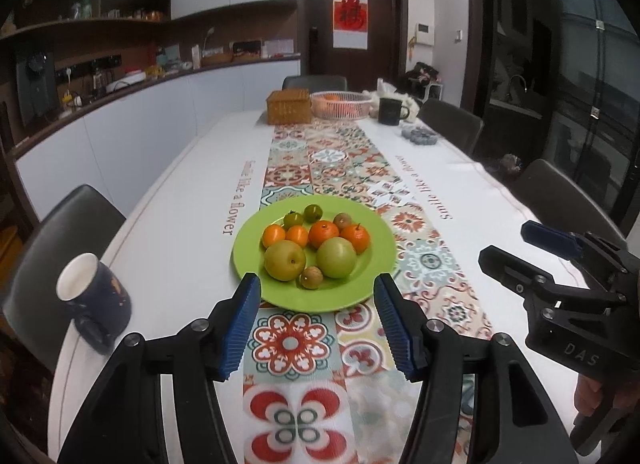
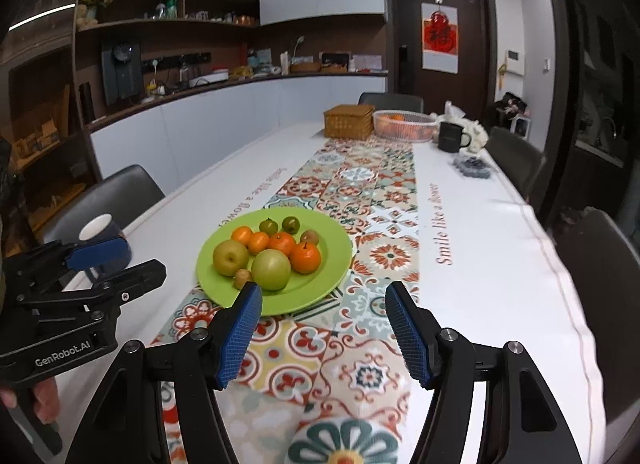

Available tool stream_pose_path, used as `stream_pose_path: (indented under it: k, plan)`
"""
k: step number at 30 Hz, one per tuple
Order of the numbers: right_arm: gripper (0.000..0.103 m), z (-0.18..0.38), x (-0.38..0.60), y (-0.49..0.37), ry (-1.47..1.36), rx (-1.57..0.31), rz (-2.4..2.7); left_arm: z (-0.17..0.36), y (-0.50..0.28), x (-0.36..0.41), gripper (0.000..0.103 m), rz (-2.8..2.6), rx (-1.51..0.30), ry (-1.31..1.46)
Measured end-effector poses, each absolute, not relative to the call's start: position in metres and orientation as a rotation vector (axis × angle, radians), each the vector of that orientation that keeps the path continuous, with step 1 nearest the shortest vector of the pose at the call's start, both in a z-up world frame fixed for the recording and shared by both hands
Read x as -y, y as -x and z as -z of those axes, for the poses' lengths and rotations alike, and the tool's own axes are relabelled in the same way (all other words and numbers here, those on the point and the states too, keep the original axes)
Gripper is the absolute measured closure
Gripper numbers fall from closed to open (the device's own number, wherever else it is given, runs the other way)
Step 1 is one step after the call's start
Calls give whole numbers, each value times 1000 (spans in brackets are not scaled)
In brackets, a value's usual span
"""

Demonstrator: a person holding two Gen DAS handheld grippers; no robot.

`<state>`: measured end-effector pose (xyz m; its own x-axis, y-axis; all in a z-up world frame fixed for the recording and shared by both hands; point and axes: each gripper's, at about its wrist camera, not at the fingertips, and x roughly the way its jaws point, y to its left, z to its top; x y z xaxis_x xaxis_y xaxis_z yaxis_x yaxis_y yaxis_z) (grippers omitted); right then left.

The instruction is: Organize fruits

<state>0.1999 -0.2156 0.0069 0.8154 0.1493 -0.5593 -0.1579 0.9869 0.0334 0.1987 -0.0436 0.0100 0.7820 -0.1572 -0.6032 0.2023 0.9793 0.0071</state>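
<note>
A green plate (image 1: 372,260) (image 2: 332,264) sits on the patterned table runner. It holds two green apples (image 1: 284,260) (image 2: 271,269), several oranges (image 1: 323,234) (image 2: 305,257), two small green fruits (image 1: 293,219) (image 2: 268,226) and small brown fruits (image 1: 311,277) (image 2: 242,278). My left gripper (image 1: 316,328) is open and empty, just short of the plate's near rim. My right gripper (image 2: 324,332) is open and empty, near the plate's right front; it also shows at the right of the left wrist view (image 1: 560,264).
A dark mug (image 1: 94,300) (image 2: 102,238) stands at the table's left edge. At the far end are a wicker box (image 1: 289,105), a pink basket with fruit (image 1: 340,104), a black mug (image 1: 392,111) and a blue dish (image 1: 420,135). Chairs surround the table.
</note>
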Motion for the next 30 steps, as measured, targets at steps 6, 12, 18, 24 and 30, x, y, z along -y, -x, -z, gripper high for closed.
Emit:
stream_pose_path:
  k: [6, 12, 18, 24, 30]
  plan:
    - [30, -25, 218, -156, 23, -576, -127, -30, -158, 44, 35, 180, -598, -97]
    - [27, -38, 213, -118, 43, -552, -118, -38, -125, 40, 28, 180, -585, -76]
    - [24, -46, 210, -89, 46, -529, -100, -42, -95, 37, 22, 172, -575, -82]
    - [23, -51, 207, -66, 28, -512, -88, -47, -71, 33, 17, 161, -554, -94]
    - [20, -53, 207, -49, 17, -499, -79, -51, -54, 29, 13, 147, -532, -97]
